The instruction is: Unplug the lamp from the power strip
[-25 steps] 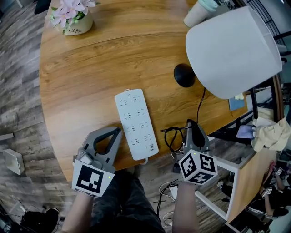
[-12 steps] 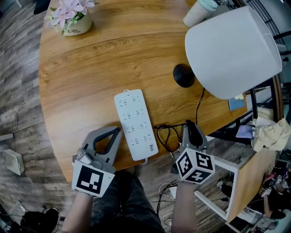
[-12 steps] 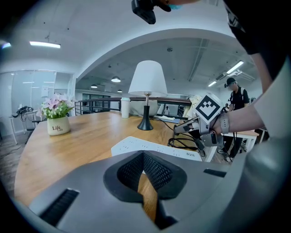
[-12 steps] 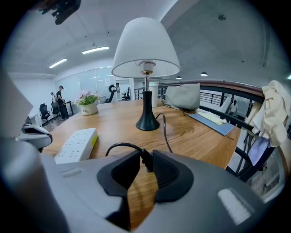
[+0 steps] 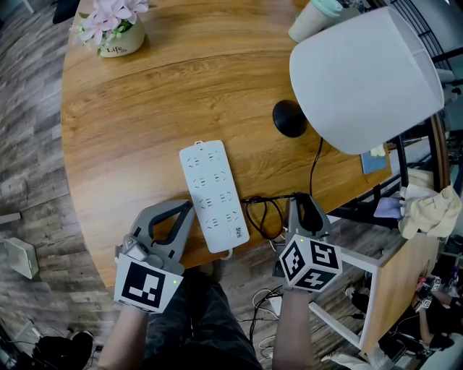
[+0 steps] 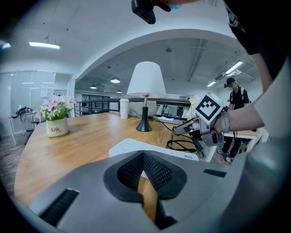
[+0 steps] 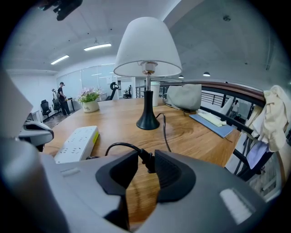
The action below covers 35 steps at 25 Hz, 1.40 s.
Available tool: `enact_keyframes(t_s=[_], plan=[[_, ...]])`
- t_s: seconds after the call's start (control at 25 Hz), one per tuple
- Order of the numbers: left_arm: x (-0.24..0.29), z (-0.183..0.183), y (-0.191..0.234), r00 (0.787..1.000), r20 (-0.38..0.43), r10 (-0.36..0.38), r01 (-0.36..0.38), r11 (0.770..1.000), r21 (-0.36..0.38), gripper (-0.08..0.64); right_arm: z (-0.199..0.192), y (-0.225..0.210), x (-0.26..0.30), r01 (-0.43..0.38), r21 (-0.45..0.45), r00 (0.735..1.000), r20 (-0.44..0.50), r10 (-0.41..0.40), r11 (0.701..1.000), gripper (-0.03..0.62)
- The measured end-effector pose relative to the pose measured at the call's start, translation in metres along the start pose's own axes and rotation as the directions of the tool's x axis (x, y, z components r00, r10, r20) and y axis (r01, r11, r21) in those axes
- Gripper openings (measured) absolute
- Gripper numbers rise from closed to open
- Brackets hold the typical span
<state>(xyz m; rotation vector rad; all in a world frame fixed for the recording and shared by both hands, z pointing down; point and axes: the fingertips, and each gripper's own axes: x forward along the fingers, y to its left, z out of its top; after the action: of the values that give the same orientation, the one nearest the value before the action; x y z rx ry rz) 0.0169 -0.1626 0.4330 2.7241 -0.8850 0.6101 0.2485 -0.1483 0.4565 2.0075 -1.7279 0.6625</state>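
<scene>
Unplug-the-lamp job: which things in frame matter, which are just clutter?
Job: white power strip; white-shaded lamp on a black base; black lamp plug, out of the strip, between the jaws of the right gripper, which have just been opening.
Clutter: pink flowers in a white pot; pale lidded cup; blue pad; cream cloth.

an open-plan office. long strip lights [image 6: 44,44] run across a high white ceiling, glass partitions [image 6: 27,95] wall off rooms at the back, and office chairs [image 7: 45,109] stand on the open floor with a person [image 7: 61,93] among them. a railing [image 7: 227,87] runs just beyond the round wooden table [image 5: 145,94], which stands on wood-plank flooring [image 5: 29,144].
</scene>
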Motion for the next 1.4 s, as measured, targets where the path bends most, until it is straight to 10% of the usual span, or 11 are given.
enact_keyframes(t_s=[1.4], plan=[[-0.005, 0.005, -0.014, 1.0, 0.021, -0.009, 0.009, 1.0, 0.015, -0.003, -0.027, 0.002, -0.014, -0.025, -0.093, 0.992, -0.129, 0.013, 0.995, 0.144]])
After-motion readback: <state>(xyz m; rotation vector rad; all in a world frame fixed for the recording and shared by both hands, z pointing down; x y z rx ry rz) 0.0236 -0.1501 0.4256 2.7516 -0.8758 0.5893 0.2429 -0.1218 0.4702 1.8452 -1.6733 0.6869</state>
